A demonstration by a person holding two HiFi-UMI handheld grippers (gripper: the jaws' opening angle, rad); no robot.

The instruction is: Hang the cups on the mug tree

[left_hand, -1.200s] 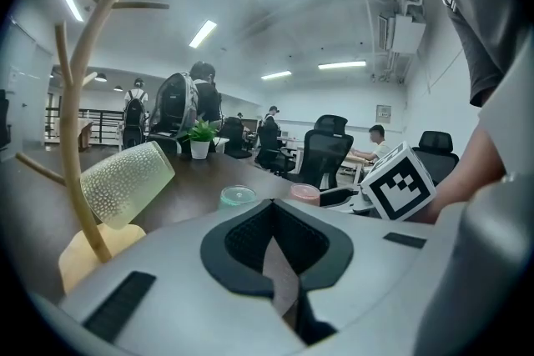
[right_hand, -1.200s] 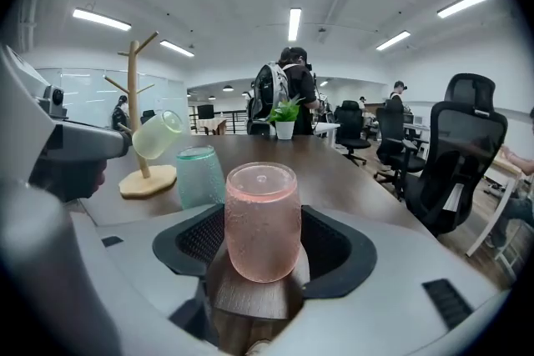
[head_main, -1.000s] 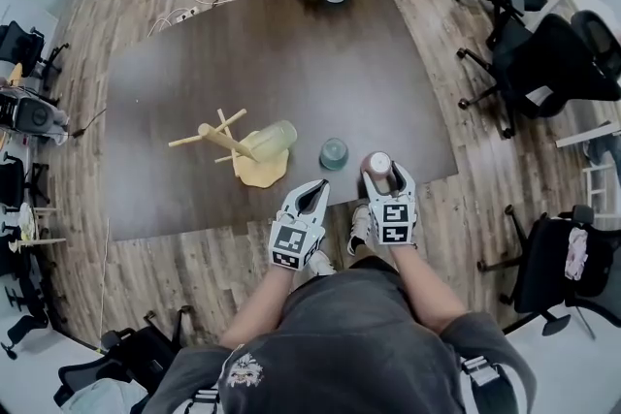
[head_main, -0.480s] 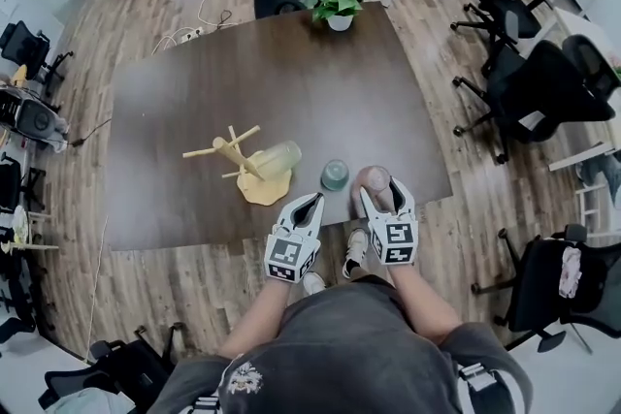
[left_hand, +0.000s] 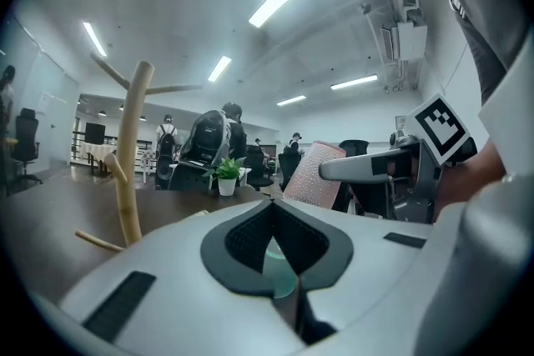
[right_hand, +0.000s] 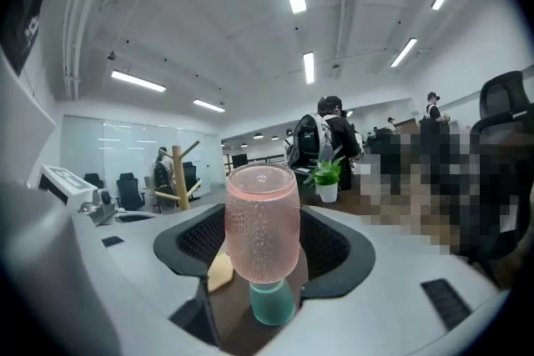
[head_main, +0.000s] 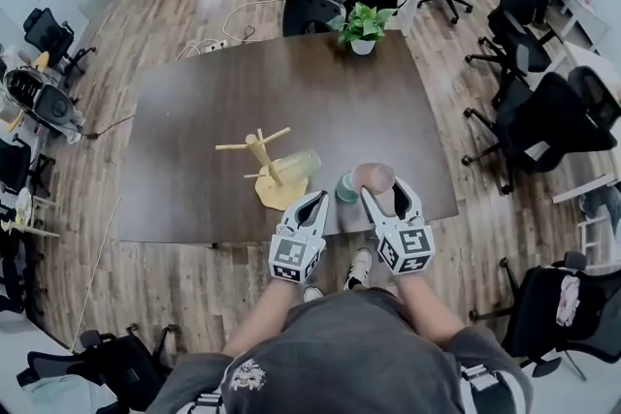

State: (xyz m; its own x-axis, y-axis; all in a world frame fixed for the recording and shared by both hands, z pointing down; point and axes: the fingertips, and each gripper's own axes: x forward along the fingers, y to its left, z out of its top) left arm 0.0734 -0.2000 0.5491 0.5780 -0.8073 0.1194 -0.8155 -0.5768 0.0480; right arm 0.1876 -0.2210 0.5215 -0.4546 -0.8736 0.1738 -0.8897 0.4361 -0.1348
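Observation:
The wooden mug tree [head_main: 264, 156] stands on the dark table [head_main: 194, 131], with a pale green cup [head_main: 302, 163] hanging on its right side. A teal cup [head_main: 345, 188] sits on the table just right of the tree's base. My right gripper [head_main: 384, 195] is shut on a pink dimpled cup [head_main: 372, 175], held above the table's front edge. In the right gripper view the pink cup [right_hand: 263, 221] fills the jaws, with the teal cup [right_hand: 271, 302] below it. My left gripper [head_main: 311, 200] is shut and empty, beside the tree's base. The mug tree [left_hand: 133, 154] also shows in the left gripper view.
A potted plant [head_main: 361, 22] stands at the table's far edge. Black office chairs [head_main: 543, 126] ring the table on the right, and more stand behind it. The table's front edge [head_main: 243, 236] lies just beyond my grippers. People stand in the room behind the plant [left_hand: 226, 176].
The right gripper has raised the pink cup off the table and tipped it, so its mouth now shows from above. The left gripper has stayed shut by the tree's base.

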